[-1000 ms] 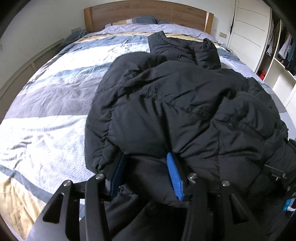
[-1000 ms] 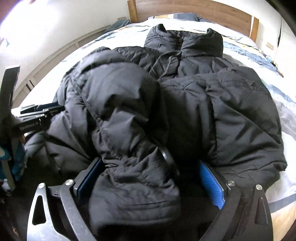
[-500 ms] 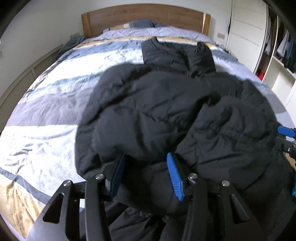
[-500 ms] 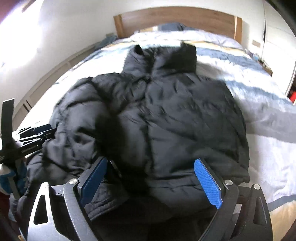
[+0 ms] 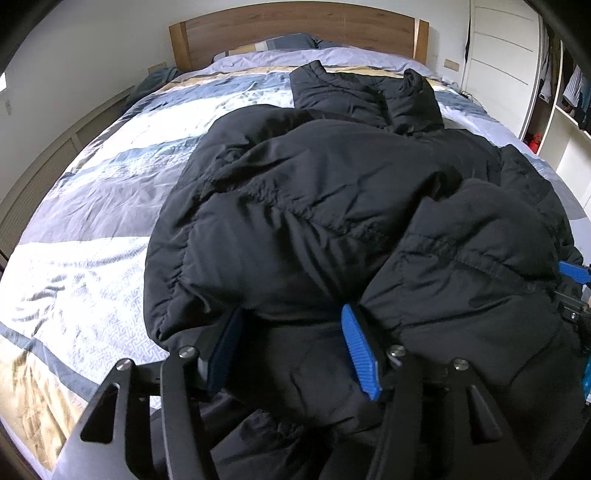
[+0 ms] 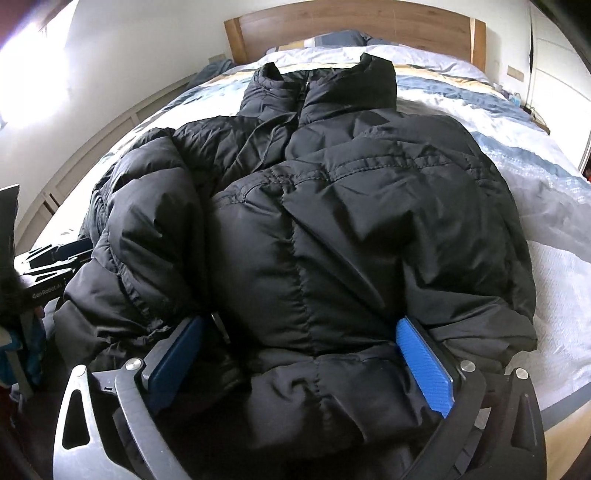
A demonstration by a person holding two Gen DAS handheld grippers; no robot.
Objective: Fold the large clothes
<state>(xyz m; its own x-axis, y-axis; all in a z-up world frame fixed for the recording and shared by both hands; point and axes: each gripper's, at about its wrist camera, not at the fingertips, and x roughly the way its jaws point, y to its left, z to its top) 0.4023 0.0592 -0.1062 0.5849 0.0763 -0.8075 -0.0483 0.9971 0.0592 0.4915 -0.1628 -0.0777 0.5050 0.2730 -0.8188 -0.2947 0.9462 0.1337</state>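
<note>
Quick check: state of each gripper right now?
Left gripper: jaws just opened wider, black puffer jacket bulging between them, grip unclear.
Right gripper: open wide, jaws just widened, jacket between the pads.

A black puffer jacket was seen spread on a striped bed cover, its collar lying farthest from the right gripper and pointing towards a wooden headboard. The jaws had just been opened further and were held wide apart, with the jacket's hem lying between the blue pads; whether the pads pressed on the fabric could not be told. A bulky sleeve was folded over the front, left of the claw. The left gripper was visible at the far left, beside that sleeve.
</note>
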